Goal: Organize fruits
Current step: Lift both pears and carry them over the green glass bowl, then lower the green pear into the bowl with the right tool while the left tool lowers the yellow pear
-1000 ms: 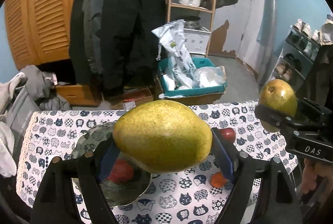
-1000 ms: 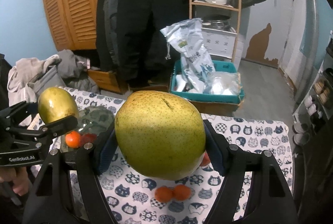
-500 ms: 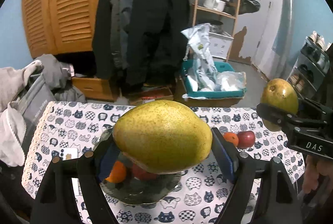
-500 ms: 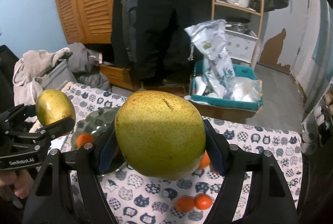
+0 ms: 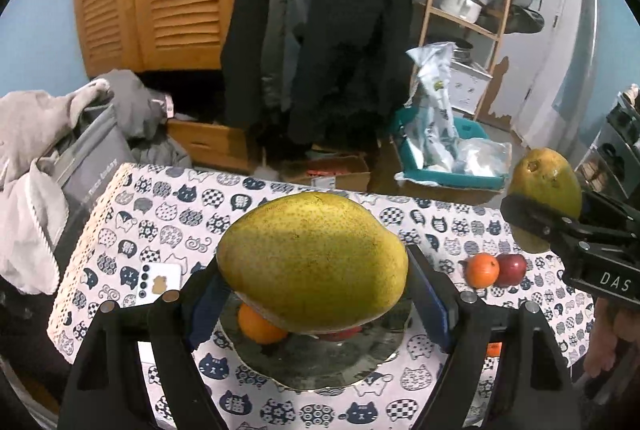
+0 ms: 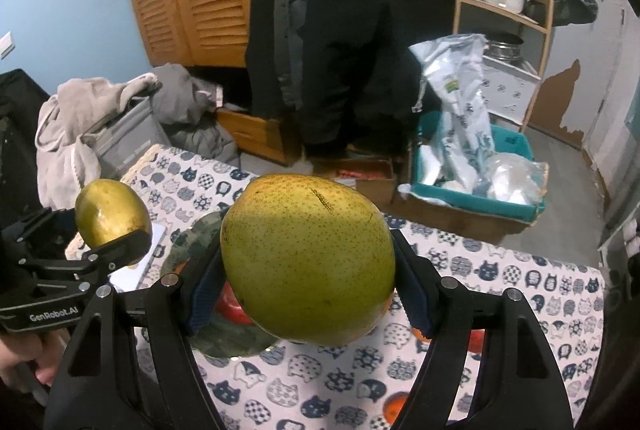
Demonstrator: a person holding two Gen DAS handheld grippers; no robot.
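My left gripper [image 5: 316, 290] is shut on a yellow-green pear [image 5: 312, 262] and holds it above a dark plate [image 5: 320, 362] on the cat-print tablecloth. The plate holds an orange [image 5: 258, 328] and a red fruit, mostly hidden by the pear. My right gripper [image 6: 308, 290] is shut on a second pear [image 6: 308, 262], held above the table beside the plate [image 6: 232, 338]. Each gripper shows in the other's view: the right one with its pear [image 5: 546, 186] at the right, the left one with its pear [image 6: 112, 214] at the left.
An orange [image 5: 482, 270] and a red apple [image 5: 512, 268] lie on the cloth right of the plate. More oranges [image 6: 394, 404] lie near the front right. A white card [image 5: 158, 284] lies left of the plate. Clothes, a teal bin and shelves stand beyond the table.
Both grippers have moved left along the table with their pears still held. The plate now lies right under the left pear, and the view has pulled back a little.
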